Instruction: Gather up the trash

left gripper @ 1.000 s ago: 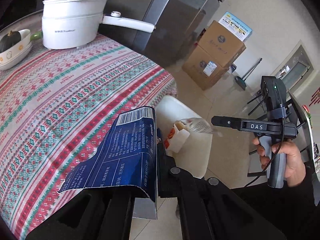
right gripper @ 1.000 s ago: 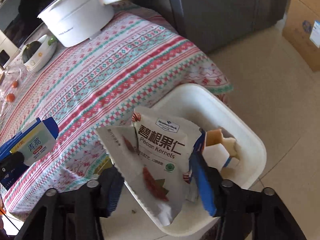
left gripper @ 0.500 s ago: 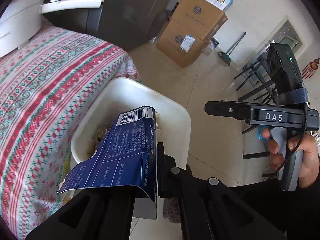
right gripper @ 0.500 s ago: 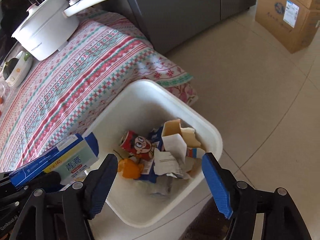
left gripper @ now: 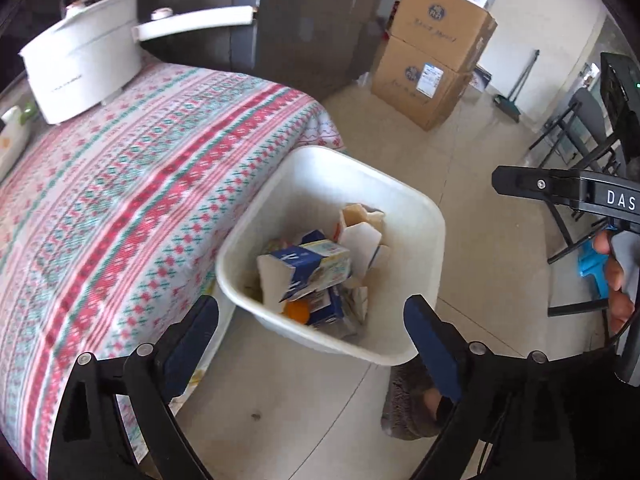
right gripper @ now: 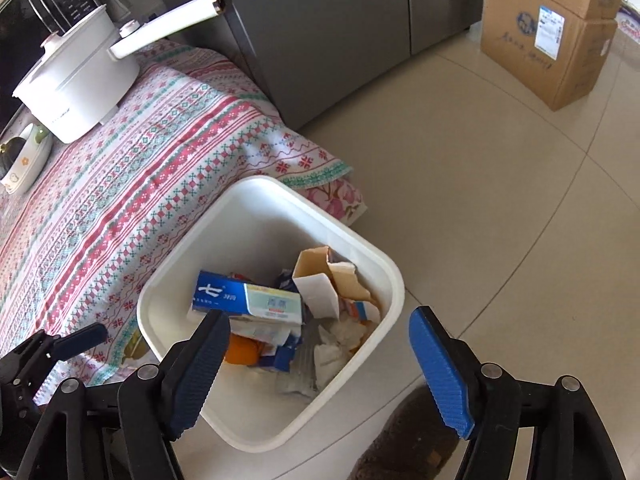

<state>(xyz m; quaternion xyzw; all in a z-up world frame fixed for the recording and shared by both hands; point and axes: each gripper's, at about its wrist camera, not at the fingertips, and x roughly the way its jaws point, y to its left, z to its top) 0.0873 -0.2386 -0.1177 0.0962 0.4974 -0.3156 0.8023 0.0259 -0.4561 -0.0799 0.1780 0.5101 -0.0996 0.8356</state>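
Jaws of left gripper point(left gripper: 312, 322) and right gripper point(right gripper: 320, 354) gape over bin point(right gripper: 160, 276); pot point(right gripper: 76, 88) beyond.

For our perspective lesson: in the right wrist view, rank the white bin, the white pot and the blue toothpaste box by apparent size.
1. White bin, clearly largest, though nearest the camera.
2. White pot.
3. Blue toothpaste box, smallest.

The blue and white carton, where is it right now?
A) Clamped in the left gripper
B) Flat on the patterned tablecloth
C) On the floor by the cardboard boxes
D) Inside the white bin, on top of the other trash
D: the blue and white carton lies inside the white bin atop the other trash, and the left gripper is open with nothing in it.
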